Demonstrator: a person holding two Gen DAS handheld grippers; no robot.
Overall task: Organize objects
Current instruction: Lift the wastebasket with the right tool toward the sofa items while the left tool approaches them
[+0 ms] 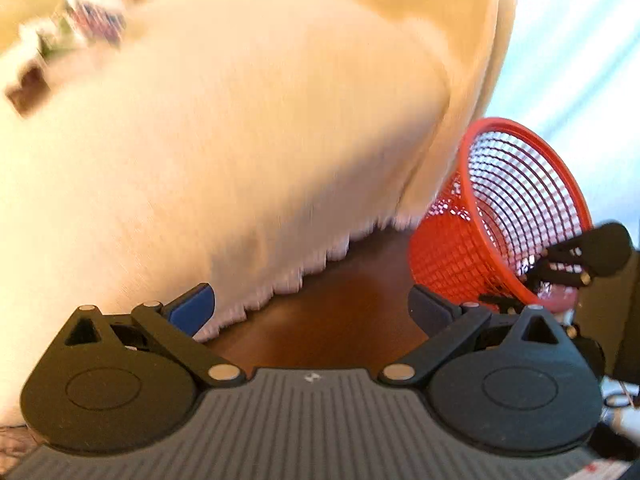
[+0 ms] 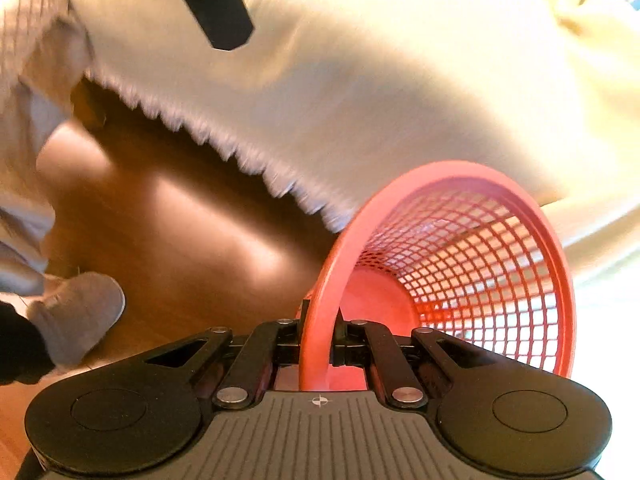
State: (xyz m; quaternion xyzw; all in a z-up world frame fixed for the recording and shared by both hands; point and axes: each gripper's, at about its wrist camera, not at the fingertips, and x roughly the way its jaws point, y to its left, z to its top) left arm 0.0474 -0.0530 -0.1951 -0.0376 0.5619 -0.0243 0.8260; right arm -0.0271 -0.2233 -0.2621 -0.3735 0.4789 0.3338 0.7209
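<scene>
A red mesh basket point(image 2: 460, 272) hangs tilted above the floor, its mouth toward the right wrist camera. My right gripper point(image 2: 316, 340) is shut on its near rim, one finger inside and one outside. Nothing shows inside the basket. In the left wrist view the same basket point(image 1: 500, 216) is at the right, with the right gripper point(image 1: 540, 280) clamped on its lower rim. My left gripper point(image 1: 312, 312) is open, its blue pads point(image 1: 192, 308) wide apart and nothing between them. It hangs over the edge of a white shaggy rug point(image 1: 240, 140).
The rug point(image 2: 380, 100) lies on a brown wooden floor point(image 2: 180, 220). A person's grey shoe point(image 2: 80, 312) stands at the left. Several small blurred items point(image 1: 92, 20) lie at the rug's far edge. A black finger point(image 2: 216, 8) of the left gripper crosses the top of the right wrist view.
</scene>
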